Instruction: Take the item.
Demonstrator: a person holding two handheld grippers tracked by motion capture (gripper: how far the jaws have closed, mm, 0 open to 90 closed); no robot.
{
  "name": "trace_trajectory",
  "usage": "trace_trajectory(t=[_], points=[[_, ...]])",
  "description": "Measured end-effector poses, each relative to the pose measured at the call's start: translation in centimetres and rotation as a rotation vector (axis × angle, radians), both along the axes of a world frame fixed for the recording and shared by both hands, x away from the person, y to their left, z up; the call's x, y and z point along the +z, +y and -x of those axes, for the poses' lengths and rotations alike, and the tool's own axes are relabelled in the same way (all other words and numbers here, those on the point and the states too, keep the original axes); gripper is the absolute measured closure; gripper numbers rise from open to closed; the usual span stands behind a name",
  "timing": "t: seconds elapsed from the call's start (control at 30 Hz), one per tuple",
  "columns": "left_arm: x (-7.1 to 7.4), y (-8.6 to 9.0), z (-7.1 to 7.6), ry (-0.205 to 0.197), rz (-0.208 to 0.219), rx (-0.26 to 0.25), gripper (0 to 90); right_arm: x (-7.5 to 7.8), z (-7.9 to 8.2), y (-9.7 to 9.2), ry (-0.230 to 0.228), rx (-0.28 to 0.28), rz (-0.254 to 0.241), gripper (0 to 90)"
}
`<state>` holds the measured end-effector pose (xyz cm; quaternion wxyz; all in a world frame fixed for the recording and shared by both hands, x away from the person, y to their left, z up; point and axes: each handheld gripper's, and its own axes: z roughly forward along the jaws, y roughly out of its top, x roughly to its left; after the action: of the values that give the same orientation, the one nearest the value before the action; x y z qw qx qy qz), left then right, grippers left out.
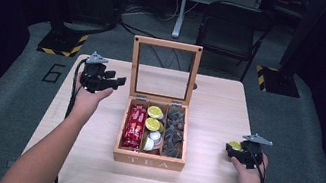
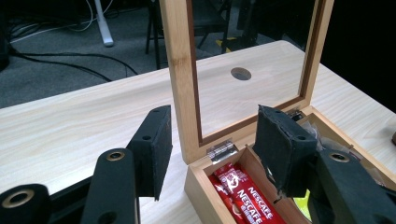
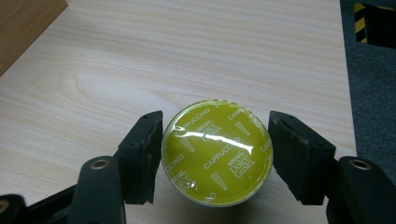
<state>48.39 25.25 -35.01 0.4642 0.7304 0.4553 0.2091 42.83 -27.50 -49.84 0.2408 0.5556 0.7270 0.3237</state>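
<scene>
Pale wooden surface (image 1: 206, 180) carries an open tea box (image 1: 149, 159). At four o'clock from it, the right hand-held gripper (image 3: 215, 154) brackets a yellow coffee capsule (image 3: 217, 151), jaws just apart: light, foil-topped, dentable, best pinched at its rim. Left hand-held gripper (image 2: 212, 154) is wide, empty.

In the right gripper view, the bottom edge clips the yellow capsule (image 3: 217, 151), and whether the right hand-held gripper (image 3: 215, 156) touches it is unclear. The dark pieces (image 1: 175, 133) in the wooden box (image 1: 148, 160) are too small to identify. The left gripper view's bottom edge cuts the red sachets (image 2: 245, 198).
</scene>
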Motion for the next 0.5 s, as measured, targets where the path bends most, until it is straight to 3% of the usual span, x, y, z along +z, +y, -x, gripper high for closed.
trace_trajectory(t=[0.3, 0.5], points=[[-0.08, -0.05, 0.00, 0.003, 0.000, -0.003, 46.3, 0.03, 0.02, 0.04, -0.001, -0.010, 0.005, 31.0], [-0.07, 0.09, -0.01, 0.000, 0.000, 0.000, 46.3, 0.85, 0.02, 0.06, -0.008, -0.009, 0.008, 29.6]])
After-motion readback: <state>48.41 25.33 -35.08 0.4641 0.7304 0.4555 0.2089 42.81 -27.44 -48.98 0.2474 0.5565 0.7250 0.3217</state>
